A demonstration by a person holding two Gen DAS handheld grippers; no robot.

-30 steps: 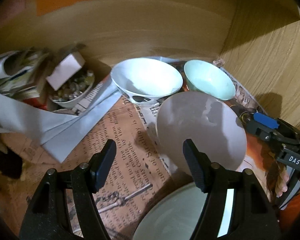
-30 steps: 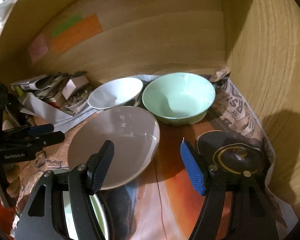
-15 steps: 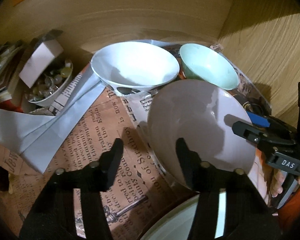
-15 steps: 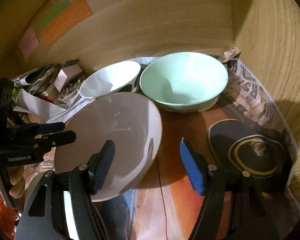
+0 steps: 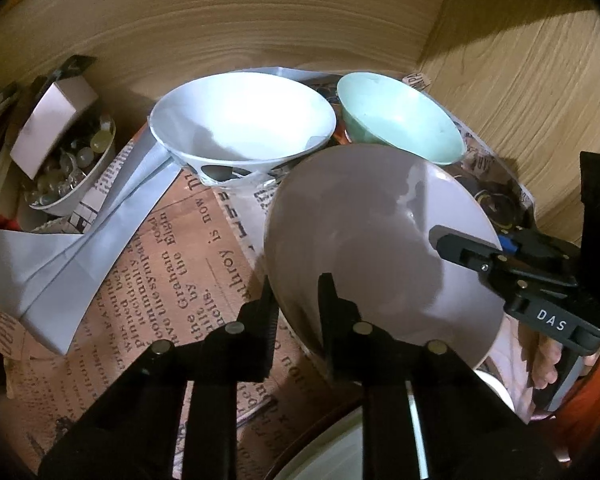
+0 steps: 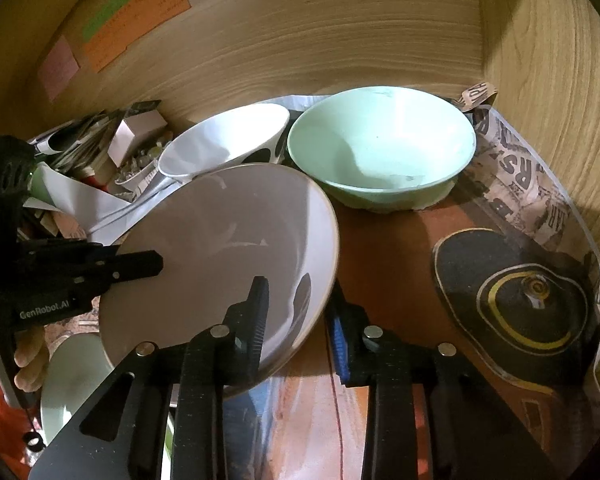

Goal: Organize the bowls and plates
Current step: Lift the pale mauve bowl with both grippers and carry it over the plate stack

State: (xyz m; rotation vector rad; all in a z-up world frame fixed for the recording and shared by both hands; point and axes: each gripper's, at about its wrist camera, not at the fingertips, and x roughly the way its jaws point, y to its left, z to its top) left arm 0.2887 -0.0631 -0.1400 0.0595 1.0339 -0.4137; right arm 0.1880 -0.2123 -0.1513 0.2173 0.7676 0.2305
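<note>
Both tools grip the grey bowl's rim. The left tool (image 5: 294,294) has clamped the bowl (image 5: 380,248); the right tool (image 6: 298,312) is closing on its opposite edge. The bowl tilts just in front of the white bowl (image 5: 242,120) and green bowl (image 6: 380,148).

pale plate (image 6: 72,376) mostly hidden, notes (image 6: 136,12) unreadable
</note>
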